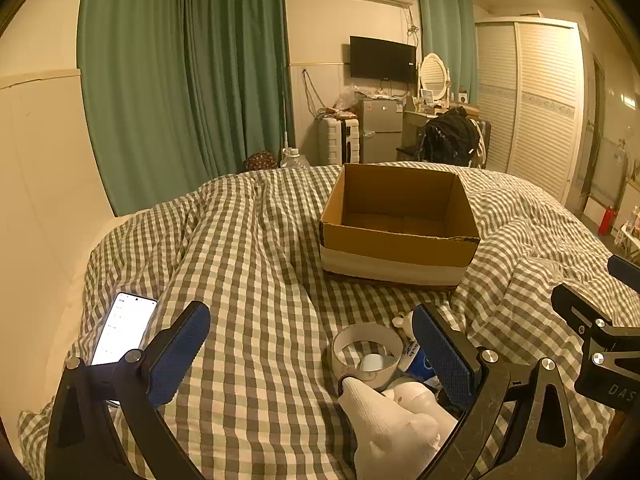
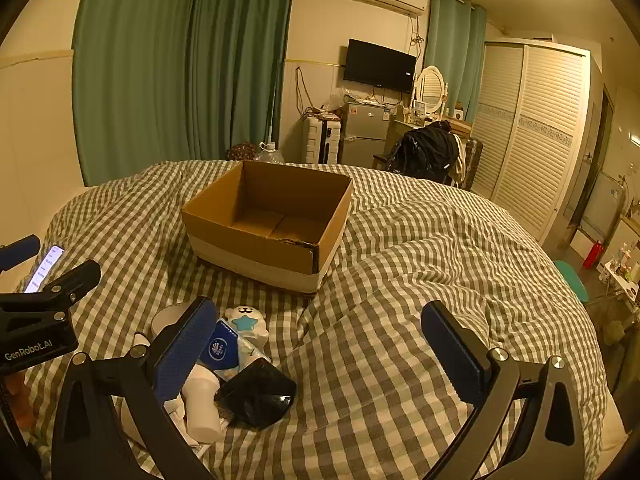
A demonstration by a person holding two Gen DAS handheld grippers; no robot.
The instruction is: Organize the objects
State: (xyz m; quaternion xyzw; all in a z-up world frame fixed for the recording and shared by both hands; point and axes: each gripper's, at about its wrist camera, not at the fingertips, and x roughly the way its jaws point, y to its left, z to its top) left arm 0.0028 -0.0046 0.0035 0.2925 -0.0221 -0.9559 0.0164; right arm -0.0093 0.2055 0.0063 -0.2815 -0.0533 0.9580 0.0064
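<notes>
Left wrist view, read from left to right: a lit phone (image 1: 122,328) lies face up on the checked duvet (image 1: 256,280) near the bed's left edge, partly behind the left finger of the left gripper (image 1: 316,356). That gripper's jaws stand wide apart with nothing between the pads but bare bedding. Just inside its right finger lies a small heap of objects: a white tape roll (image 1: 366,350) lying flat, a white glove or cloth (image 1: 384,420) in front of it, and a blue-and-white packet (image 1: 416,364) tucked against the finger. Beyond the heap, well apart from both tools, an open cardboard box (image 1: 396,240) sits on the duvet, and nothing can be seen inside it. At the far right edge part of the right gripper's body shows. In the right wrist view the same heap lies at the left, beside and partly behind the left finger of the right gripper (image 2: 320,356): a white bear toy with a blue star (image 2: 246,322), the blue packet, a white bottle (image 2: 202,404) and a black glossy object (image 2: 258,398). The right gripper's jaws are also spread fully, holding nothing, over empty duvet. The box stands farther back, left of centre.
</notes>
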